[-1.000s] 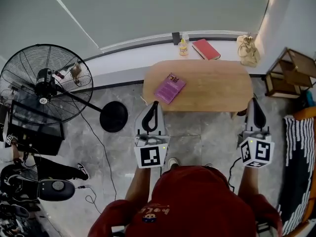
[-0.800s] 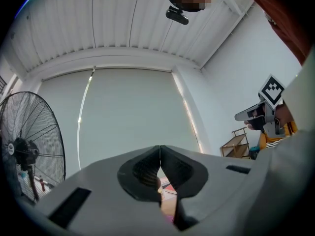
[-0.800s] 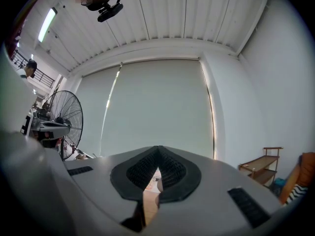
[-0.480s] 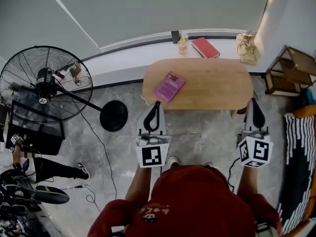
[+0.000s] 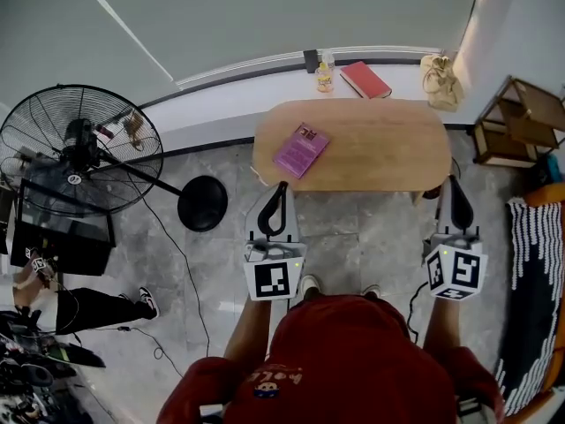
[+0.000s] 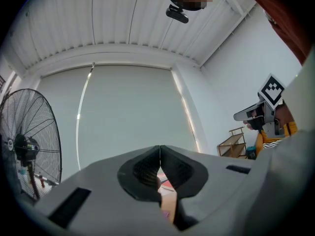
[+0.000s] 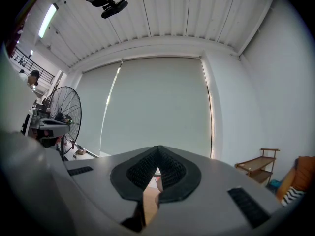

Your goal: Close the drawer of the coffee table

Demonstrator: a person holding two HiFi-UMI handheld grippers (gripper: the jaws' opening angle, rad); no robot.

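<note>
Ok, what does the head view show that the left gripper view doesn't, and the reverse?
Head view only: the floor, the bag on the sill, and the coffee table whole, with the purple book on it. Left gripper view only: the ribbed ceiling, and the left gripper with its jaws closed tip to tip, nothing between them. Both: the fan, the wooden rack, the right gripper, plus a sliver of table past the jaws.
</note>
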